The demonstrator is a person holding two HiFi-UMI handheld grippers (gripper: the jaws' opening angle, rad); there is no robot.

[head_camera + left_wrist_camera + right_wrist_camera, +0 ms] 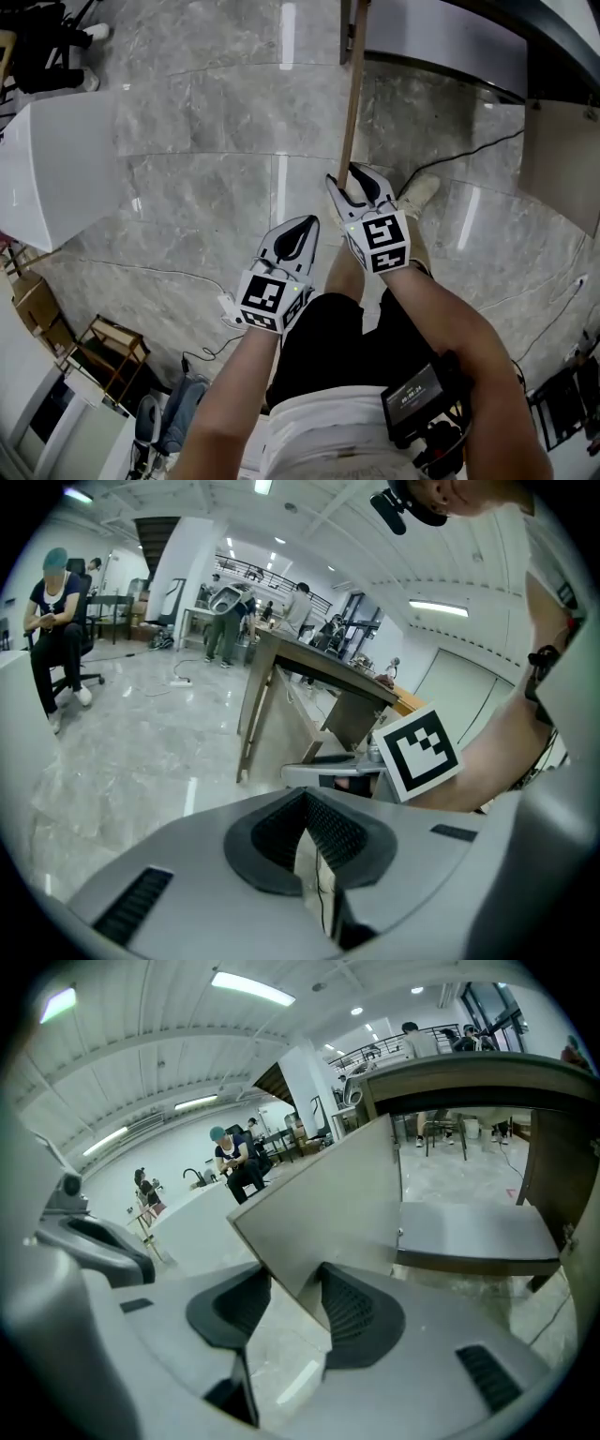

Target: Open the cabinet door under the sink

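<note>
left gripper [300,230] jaws closed | right gripper [361,187] jaws apart astride cabinet door [353,94], top cropped

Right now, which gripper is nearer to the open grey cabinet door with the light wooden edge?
Right. The right gripper straddles the cabinet door at its edge with open jaws; the shut left gripper hangs lower left in the head view, not touching it.

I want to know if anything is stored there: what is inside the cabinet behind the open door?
The right gripper view shows only a grey shelf inside the cabinet, with the room visible beyond it. The door covers the cabinet's left part, so that side cannot be seen.
</note>
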